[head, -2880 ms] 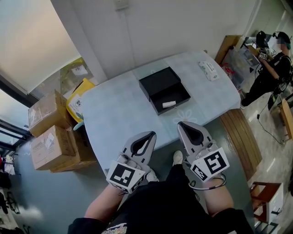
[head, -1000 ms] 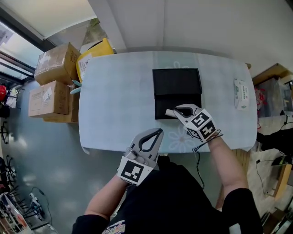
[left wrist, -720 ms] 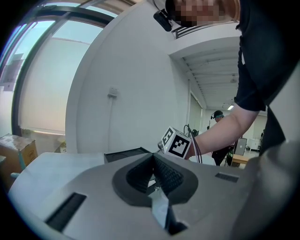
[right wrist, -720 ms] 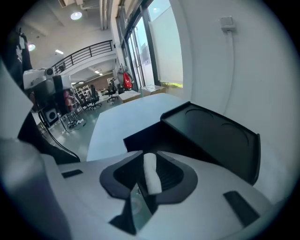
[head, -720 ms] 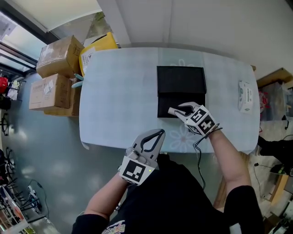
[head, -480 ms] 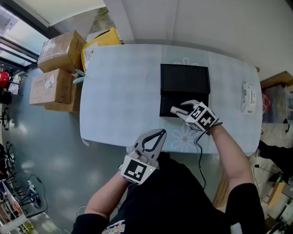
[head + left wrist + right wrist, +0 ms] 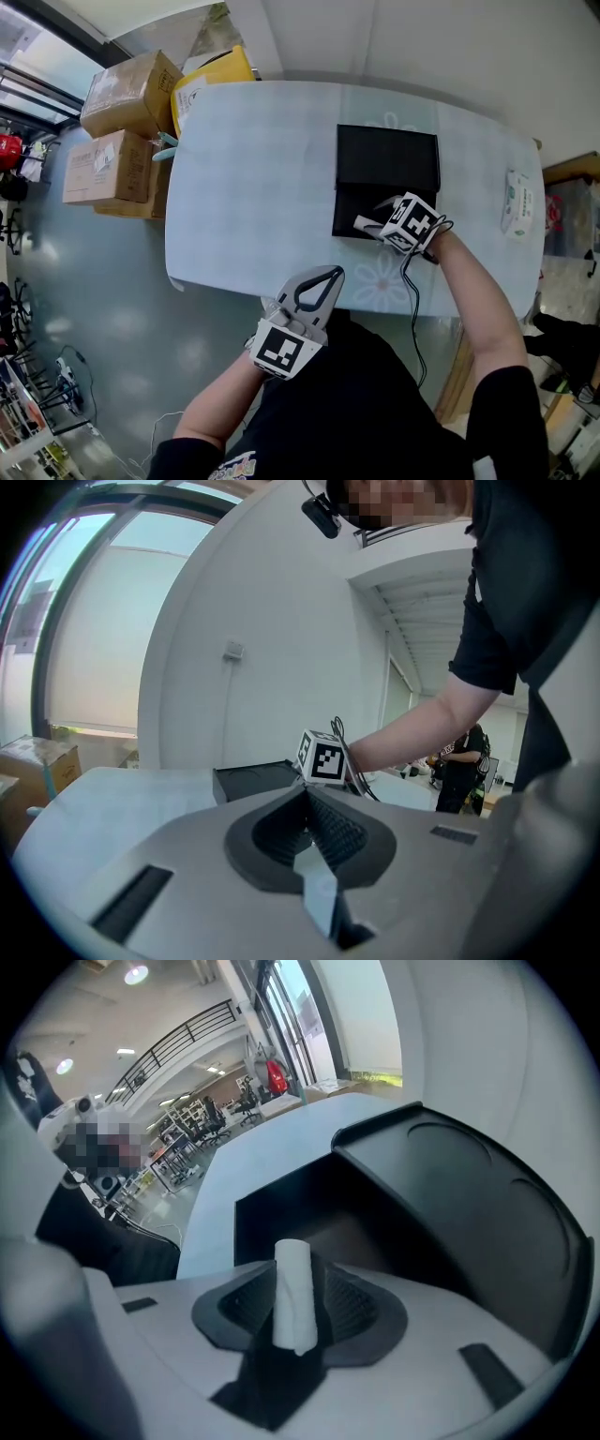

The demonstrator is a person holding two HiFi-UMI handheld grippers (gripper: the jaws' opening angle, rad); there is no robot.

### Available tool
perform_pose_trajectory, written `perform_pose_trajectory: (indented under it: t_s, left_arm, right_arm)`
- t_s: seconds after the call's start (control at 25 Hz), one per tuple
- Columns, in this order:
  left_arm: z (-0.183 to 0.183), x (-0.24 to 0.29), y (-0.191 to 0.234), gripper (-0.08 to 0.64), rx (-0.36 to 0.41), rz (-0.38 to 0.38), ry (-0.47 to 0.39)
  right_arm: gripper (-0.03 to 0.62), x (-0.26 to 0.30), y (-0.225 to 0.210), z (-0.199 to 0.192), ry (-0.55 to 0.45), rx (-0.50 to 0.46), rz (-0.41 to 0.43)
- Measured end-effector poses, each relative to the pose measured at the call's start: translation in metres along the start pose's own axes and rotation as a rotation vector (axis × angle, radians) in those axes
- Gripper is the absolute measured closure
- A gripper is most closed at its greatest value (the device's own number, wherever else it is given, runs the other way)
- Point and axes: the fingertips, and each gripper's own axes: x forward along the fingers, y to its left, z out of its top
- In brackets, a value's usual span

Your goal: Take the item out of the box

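Right gripper (image 7: 298,1305): the jaws are opening and already stand wide, with nothing pinched.
Pads (image 7: 351,1309): the ribbed faces sit either side of the slot, bare on the right-hand one.
Between the pads: the white roll (image 7: 292,1290), the item I am after, sits in the gap. It is close to the left pad, with clear space on the right. I cannot tell whether it brushes the left one.
Just past the fingertips: the dark floor of the black box (image 7: 375,1237), so I judge the roll is not out yet.
Beyond and to the right of the fingertips: the open lid (image 7: 469,1194), tilted back with its moulded recesses facing me.
Left of the fingertips: the tray's near wall, then the pale table (image 7: 248,1147) running off behind it.
Step in hand: get the roll centred in the slot, then close on it.
How I'd do it well: nudge the gripper a little left so both pads meet the roll together. Squeeze gently, since it looks soft and might crush or roll away. Then lift straight up until it clears the tray wall, keeping off the lid.
Left gripper (image 7: 307,801): the jaws are together on nothing. It is held back by my body, off the table's near edge and well apart from the box, so I'd leave it there.
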Motion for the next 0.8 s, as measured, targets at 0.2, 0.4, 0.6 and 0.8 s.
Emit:
perform_pose_trajectory:
  t_s: [0.2,0.4,0.6,0.8]
  left_arm:
    - [-0.005,0.0,-0.002,0.558,-0.012,0.004,0.006]
    - [-0.004,0.002,-0.004,0.558,-0.018,0.006,-0.003]
    - [-0.001,0.002,-0.005,0.558,-0.021,0.009,-0.002]
    - [0.002,-0.002,-0.005,0.558,-0.016,0.009,-0.003]
  right_arm:
    - [0.445,0.008,-0.003,-0.004,0.144,-0.106,-0.04]
    - [0.445,0.018,-0.013,-0.01,0.182,-0.195,-0.108]
    - [0.449,0.017,-0.014,-0.008,0.134,-0.168,-0.116]
    - [0.453,0.013,-0.013,-0.005,0.091,-0.121,-0.124]
